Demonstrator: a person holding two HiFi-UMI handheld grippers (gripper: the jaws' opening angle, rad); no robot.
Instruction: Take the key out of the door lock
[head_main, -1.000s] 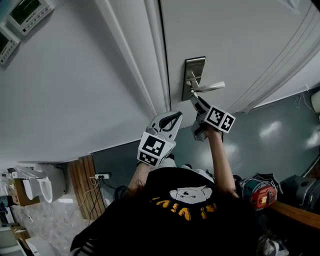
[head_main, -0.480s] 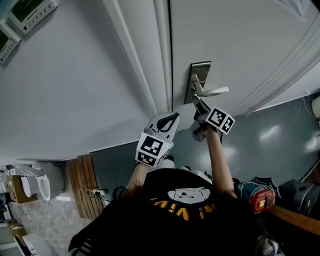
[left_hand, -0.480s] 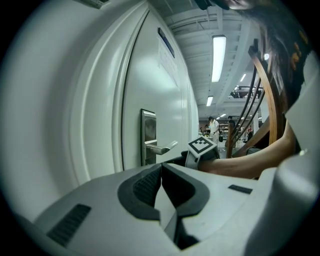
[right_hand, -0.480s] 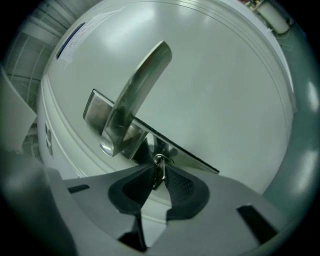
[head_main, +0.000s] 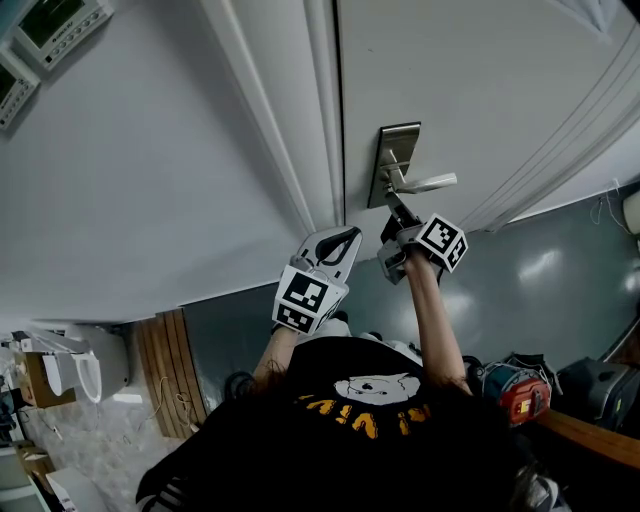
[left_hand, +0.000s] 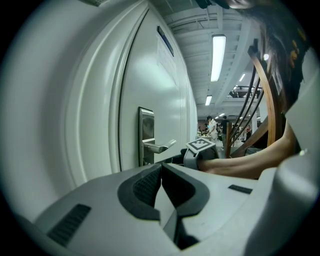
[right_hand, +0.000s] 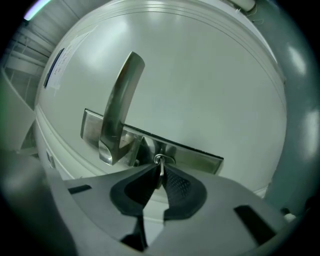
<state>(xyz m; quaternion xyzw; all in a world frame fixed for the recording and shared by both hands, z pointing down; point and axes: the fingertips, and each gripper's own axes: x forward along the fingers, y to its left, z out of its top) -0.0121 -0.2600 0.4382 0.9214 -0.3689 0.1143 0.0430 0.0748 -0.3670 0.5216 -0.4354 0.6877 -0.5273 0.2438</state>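
A small metal key sticks out of the steel lock plate below the lever handle. My right gripper has just been closing, and its pads now press on the key's flat head, so it is shut on the key. In the head view the right gripper reaches up to the lock plate under the handle, and the key itself is hidden there. My left gripper hangs lower left by the door's edge, shut and holding nothing.
The white door meets its frame on the left. Wall control panels are at the upper left. A red tool lies on the floor at the right. A wooden stair rail rises at the right of the left gripper view.
The right gripper has rolled at the lock, its marker cube turning, while staying under the handle. The left gripper has kept its place.
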